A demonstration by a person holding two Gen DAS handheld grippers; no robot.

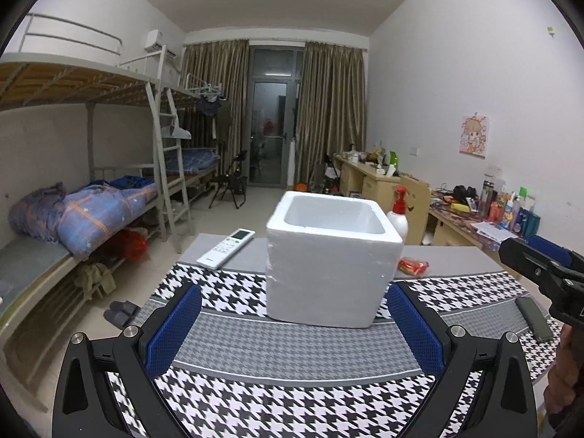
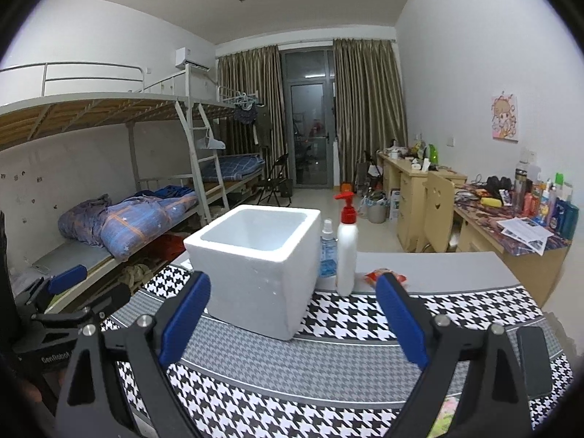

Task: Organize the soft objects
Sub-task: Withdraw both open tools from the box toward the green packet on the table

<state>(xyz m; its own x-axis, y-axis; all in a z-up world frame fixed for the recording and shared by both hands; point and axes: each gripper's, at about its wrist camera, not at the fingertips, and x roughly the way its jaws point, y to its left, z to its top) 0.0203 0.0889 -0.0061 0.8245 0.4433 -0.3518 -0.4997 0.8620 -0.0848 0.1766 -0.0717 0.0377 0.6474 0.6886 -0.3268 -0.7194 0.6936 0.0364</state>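
A white foam box [image 1: 328,259] [image 2: 255,266] stands open-topped on the houndstooth cloth [image 1: 292,365] [image 2: 328,357]; its inside is hidden from both views. A small red soft packet [image 1: 412,267] [image 2: 372,278] lies on the grey table behind the box's right side. My left gripper [image 1: 294,325] is open just in front of the box with nothing between its fingers. My right gripper [image 2: 294,319] is also open and empty, in front of the box and to its right. It shows as well at the right edge of the left wrist view [image 1: 540,266].
A white pump bottle with a red top [image 2: 346,252] [image 1: 399,211] and a small blue spray bottle [image 2: 327,252] stand behind the box. A white remote [image 1: 226,248] lies at back left. A dark phone [image 1: 534,319] [image 2: 534,361] lies at right. Bunk beds stand left, desks right.
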